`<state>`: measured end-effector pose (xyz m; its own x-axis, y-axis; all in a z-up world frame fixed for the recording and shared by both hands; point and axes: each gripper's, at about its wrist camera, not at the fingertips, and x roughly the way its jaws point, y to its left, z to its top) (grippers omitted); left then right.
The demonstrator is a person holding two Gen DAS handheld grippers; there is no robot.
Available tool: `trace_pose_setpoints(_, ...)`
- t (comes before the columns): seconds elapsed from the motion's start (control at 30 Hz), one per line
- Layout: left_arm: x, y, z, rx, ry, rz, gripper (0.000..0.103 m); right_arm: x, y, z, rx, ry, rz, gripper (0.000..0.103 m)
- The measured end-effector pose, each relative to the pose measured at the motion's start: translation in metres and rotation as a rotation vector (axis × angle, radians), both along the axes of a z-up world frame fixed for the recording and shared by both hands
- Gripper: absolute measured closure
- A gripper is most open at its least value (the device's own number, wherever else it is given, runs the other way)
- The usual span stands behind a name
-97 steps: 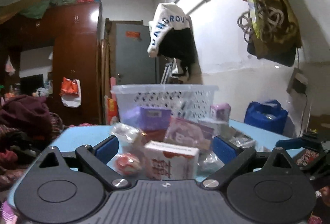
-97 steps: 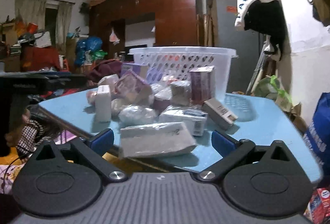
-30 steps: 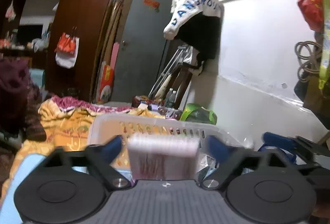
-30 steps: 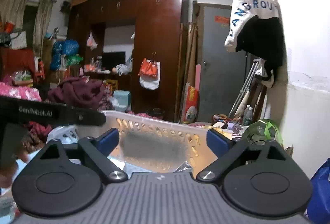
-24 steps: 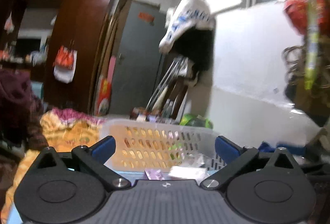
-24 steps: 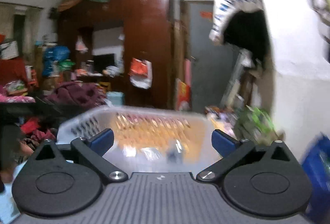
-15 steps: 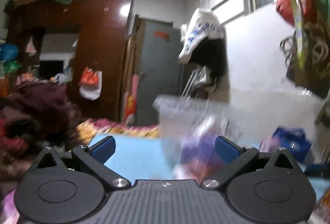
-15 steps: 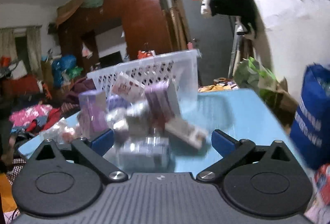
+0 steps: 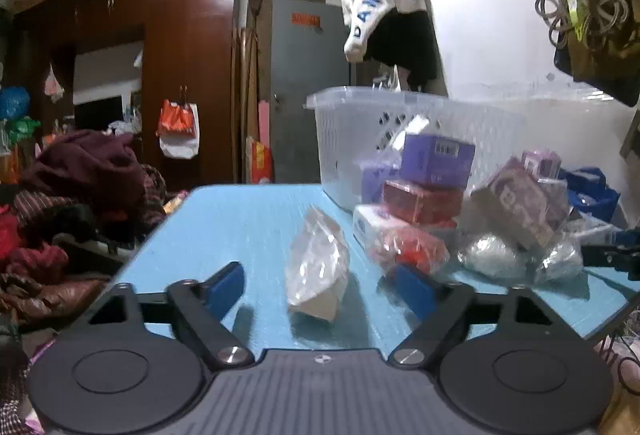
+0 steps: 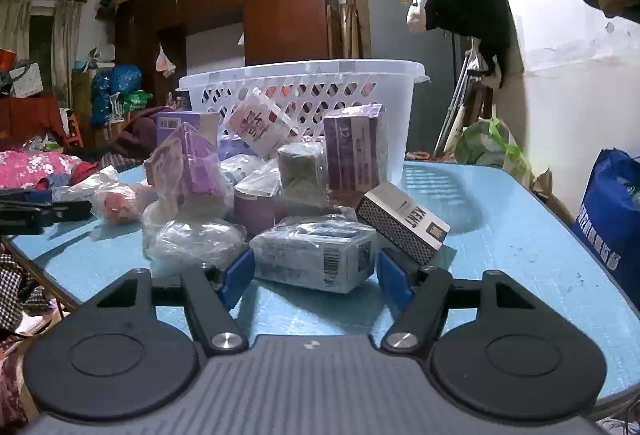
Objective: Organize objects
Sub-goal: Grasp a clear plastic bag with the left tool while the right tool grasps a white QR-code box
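Observation:
A white perforated basket (image 9: 400, 115) (image 10: 304, 75) stands at the back of a blue table (image 9: 248, 215) (image 10: 500, 215). In front of it lies a pile of wrapped boxes and packets. My left gripper (image 9: 318, 287) hovers low over the table. Its jaws are closing around a white plastic-wrapped packet (image 9: 318, 271), and both pads are still apart from it. My right gripper (image 10: 316, 273) is also closing. A plastic-wrapped box with a barcode (image 10: 316, 255) sits between its blue pads, which are close to the box's sides without visibly pressing on them.
A black-and-white Kent box (image 10: 404, 223) leans just right of the barcode box. Purple and red boxes (image 9: 436, 159) are stacked before the basket. A blue bag (image 10: 612, 219) stands off the table's right edge, and heaped clothes (image 9: 80, 171) lie to the left.
Both grippers let go of their items over the basket, then came down and back to the pile on the table. Their jaws now stand narrower, each around a new item.

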<state>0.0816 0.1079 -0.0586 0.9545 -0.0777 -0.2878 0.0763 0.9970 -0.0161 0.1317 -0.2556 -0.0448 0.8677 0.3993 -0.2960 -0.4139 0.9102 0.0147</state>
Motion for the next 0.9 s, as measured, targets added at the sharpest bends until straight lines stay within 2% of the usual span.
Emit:
trace_pose_setpoints(0.07,0.001,-0.001,-0.004,0.000,0.011,-0.014,0.034,-0.003,-0.002,-0.001,-0.002,-0.005,-0.003,0.033)
trace_pose_setpoints(0.13,0.002,-0.005,-0.004,0.027,0.004,-0.004,0.047,-0.004,-0.003,-0.001,0.002,-0.008,-0.002,0.035)
trace_pose_setpoints(0.17,0.002,-0.007,-0.005,0.031,0.000,-0.003,0.059,-0.004,-0.003,-0.001,0.001,-0.011,-0.003,0.037)
trace_pose_setpoints(0.2,0.001,-0.006,-0.005,0.026,-0.003,-0.007,0.066,-0.007,-0.004,-0.001,0.000,-0.017,-0.005,0.038)
trace_pose_setpoints(0.27,0.000,-0.006,-0.006,0.019,-0.007,-0.014,0.067,-0.010,-0.005,0.001,0.000,-0.028,-0.008,0.045)
trace_pose_setpoints(0.5,-0.007,-0.012,-0.005,0.029,-0.017,-0.057,0.067,-0.019,-0.013,0.002,0.003,-0.034,0.007,0.047)
trace_pose_setpoints(0.67,-0.009,-0.018,-0.007,0.047,-0.019,-0.074,0.066,-0.015,-0.015,0.002,0.019,-0.032,0.038,0.045)
trace_pose_setpoints(0.73,-0.010,-0.017,-0.007,0.037,-0.019,-0.079,0.066,-0.011,-0.015,0.003,0.036,-0.042,0.038,0.039)
trace_pose_setpoints(0.9,-0.009,-0.014,-0.009,0.026,-0.026,-0.090,0.064,-0.005,-0.010,0.000,0.028,-0.039,0.061,0.038)
